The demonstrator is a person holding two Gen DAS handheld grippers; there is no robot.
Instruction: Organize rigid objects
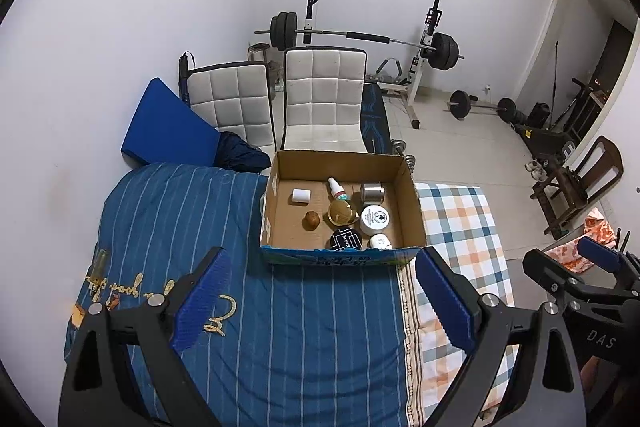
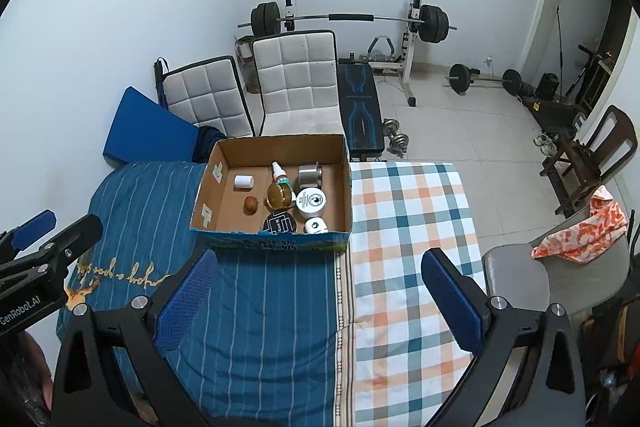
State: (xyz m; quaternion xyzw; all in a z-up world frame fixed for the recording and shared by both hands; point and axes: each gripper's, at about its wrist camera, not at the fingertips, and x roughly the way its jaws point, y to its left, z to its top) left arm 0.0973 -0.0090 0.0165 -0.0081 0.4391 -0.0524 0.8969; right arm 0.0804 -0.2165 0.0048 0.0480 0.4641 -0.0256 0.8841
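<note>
Cardboard box (image 1: 408, 195) at bed's far edge; bedding (image 1: 300, 327) before fingers bare.

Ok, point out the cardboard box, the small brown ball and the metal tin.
cardboard box (image 1: 409, 203): left wrist view, bare inner right wall.
small brown ball (image 1: 312, 219): left wrist view, its middle.
metal tin (image 2: 310, 175): right wrist view, its side.

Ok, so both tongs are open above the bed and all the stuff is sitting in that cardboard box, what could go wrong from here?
1. The cardboard box rests on soft bedding at the far edge of the bed; a push could slide it off.
2. The amber jar, spray bottle, white tub and metal tin are crowded; the open right tongs may knock neighbours.
3. The small brown ball could roll.
</note>
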